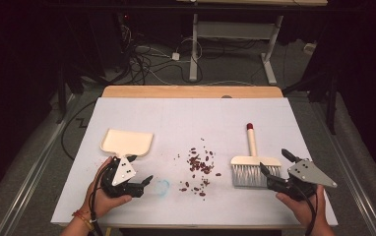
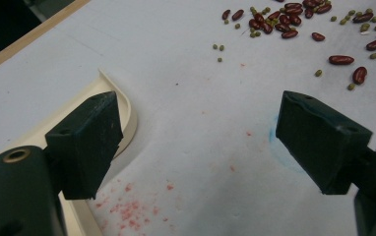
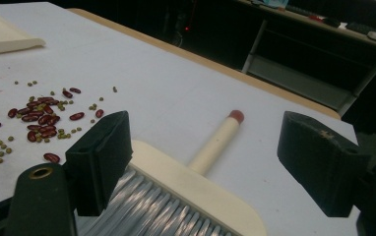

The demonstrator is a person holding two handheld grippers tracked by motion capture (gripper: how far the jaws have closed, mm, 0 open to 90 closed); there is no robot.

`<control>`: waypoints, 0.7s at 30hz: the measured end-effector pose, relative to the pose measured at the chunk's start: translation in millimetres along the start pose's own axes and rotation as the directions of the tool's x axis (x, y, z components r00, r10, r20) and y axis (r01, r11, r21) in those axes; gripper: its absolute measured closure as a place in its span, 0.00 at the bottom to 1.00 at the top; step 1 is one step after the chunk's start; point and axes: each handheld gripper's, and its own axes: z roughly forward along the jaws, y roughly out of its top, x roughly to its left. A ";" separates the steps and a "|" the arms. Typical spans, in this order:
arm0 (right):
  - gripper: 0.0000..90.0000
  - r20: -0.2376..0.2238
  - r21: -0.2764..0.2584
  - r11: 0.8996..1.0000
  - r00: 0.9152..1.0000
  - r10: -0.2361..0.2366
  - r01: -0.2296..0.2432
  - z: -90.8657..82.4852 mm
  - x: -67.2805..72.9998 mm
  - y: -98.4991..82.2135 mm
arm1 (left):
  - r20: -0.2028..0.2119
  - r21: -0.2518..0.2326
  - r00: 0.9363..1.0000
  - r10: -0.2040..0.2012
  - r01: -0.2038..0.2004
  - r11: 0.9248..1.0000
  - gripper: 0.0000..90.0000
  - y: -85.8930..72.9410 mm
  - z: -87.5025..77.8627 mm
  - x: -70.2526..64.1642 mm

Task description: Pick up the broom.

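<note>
Both jaw pairs are standing spread and empty: the left gripper (image 1: 136,173) is hovering beside the dustpan (image 1: 127,141), the right gripper (image 1: 276,169) over the brush (image 1: 253,164). With the beans (image 1: 199,166) lying at the brush's nine o'clock, a grab at its bristles rather than the handle is likely risking a slip that scatters them.
</note>
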 end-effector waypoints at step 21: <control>0.25 -0.062 0.188 0.981 0.997 -0.039 0.050 51.5 -6.7 26.9 | -0.010 0.030 1.000 0.011 -0.011 0.999 0.19 -7.1 -4.3 -6.1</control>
